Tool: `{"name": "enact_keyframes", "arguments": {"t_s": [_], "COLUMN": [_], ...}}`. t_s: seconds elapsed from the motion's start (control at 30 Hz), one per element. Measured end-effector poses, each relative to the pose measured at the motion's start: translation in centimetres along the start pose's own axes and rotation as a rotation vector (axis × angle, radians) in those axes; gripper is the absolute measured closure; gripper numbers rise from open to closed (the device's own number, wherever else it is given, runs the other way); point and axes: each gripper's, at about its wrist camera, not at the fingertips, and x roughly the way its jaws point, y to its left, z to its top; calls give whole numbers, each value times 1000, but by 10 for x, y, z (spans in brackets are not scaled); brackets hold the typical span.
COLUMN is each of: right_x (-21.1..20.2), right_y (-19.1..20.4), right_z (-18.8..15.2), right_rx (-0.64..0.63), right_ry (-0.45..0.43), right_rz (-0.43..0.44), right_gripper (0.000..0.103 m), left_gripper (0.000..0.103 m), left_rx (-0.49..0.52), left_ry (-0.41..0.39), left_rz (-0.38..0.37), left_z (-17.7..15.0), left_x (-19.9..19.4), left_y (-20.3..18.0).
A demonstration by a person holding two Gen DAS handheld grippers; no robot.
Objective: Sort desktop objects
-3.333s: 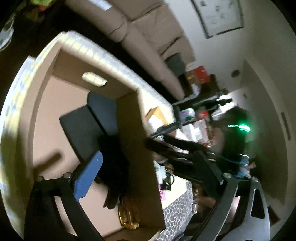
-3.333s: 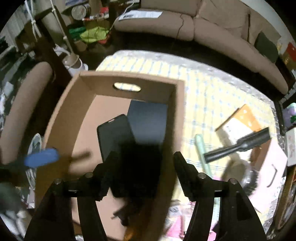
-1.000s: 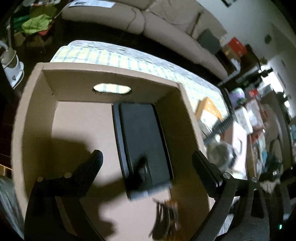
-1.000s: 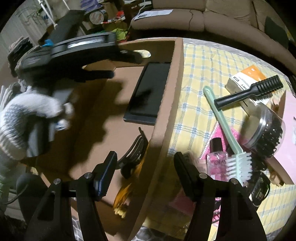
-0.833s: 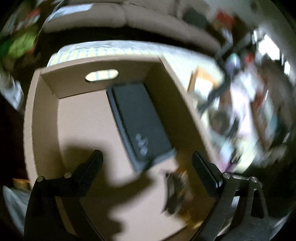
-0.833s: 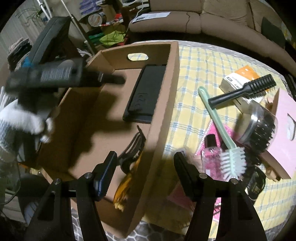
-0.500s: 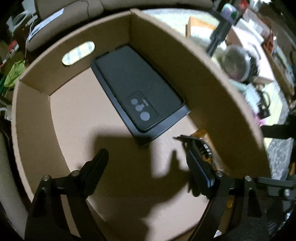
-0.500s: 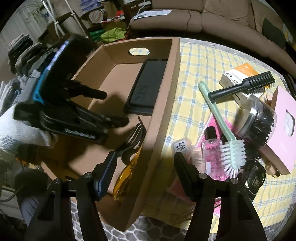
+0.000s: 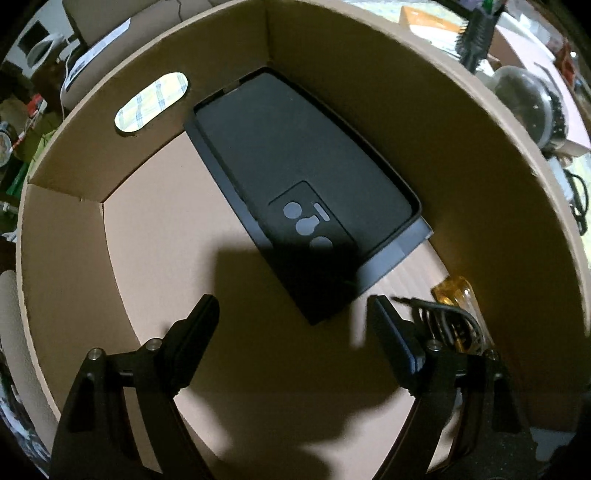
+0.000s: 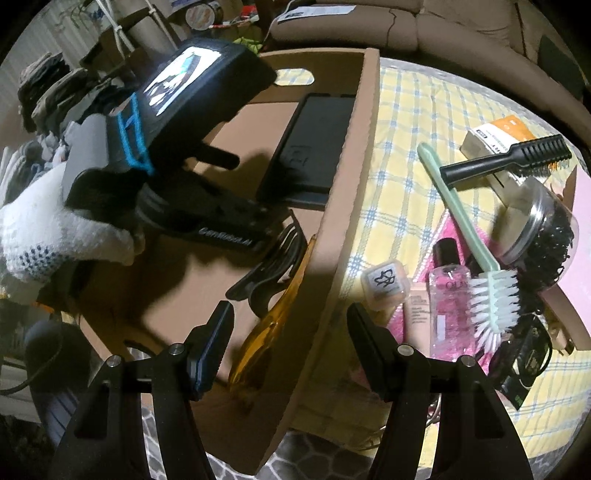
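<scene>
Yellow-checked cloth [image 10: 402, 155] covers the desk, with a brown sofa [image 10: 424, 33] behind it and a cardboard box [image 10: 354, 192] standing on the cloth's left part.

Left tongs [image 9: 291, 317] hang inside the box, pointing steeply down at its floor. Their jaws have just been narrowing a little, yet they stand wide apart with nothing between them; the pads touch nothing. In the right wrist view the same tool appears from outside, gripped by a hand in a white knitted glove [image 10: 55, 236].

Right tongs [image 10: 290, 328] hover over the box's near right wall, jaws moderately apart and empty, one finger over the box interior and the other over the cloth side.

Inside the box lie a black phone case [image 9: 295, 192] resting on a flat dark box, pushed toward the far right corner, and near the right wall black hair clips [image 10: 273, 266] beside an amber comb-like item [image 10: 269, 332].

Only the left wrist view shows the camera cut-outs on the phone case and the oval handle hole [image 9: 151, 101] from inside. Only the right wrist view shows the things still on the cloth: a green-handled brush [image 10: 461, 229], a black brush [image 10: 506, 158] lying across an orange-and-white carton [image 10: 495, 134], a pink bottle [image 10: 448, 299], a small square case [image 10: 384, 282] and a clear jar of black hair ties [image 10: 543, 232].
</scene>
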Motion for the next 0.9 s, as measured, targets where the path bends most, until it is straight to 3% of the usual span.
{"name": "enact_keyframes", "arguments": {"t_s": [0.27,0.33,0.43,0.53,0.7,0.77,0.9], "right_x": [-3,-10,-28,-49,-87,-101,-123], "right_y": [5,2,-11,-33,-78,-99,-139], "right_z": [-1,-3,-7,-14,-29,-38,-53], "right_rx": [-7,1,29,86,188,245,337], "right_ry": [-2,-15,-48,-95,-176,-207,-266], "right_rz": [7,7,11,22,-11,-18,-43], "right_gripper": [37,37,33,19,12,10,10], "left_gripper": [19,15,0,0,0,0,0], "left_rx": [-37,-40,-33,-47,-82,-129,-241], "left_ry": [-23,-29,-67,-122,-245,-309,-414], "left_rz": [-27,-80,-87,-128,-217,-276,-394], "left_z": [-7,-13,-24,-35,-32,-15,-18], "left_x": [-10,-20,-39,-63,-114,-136,-185], "left_y": [5,5,5,7,9,22,58]}}
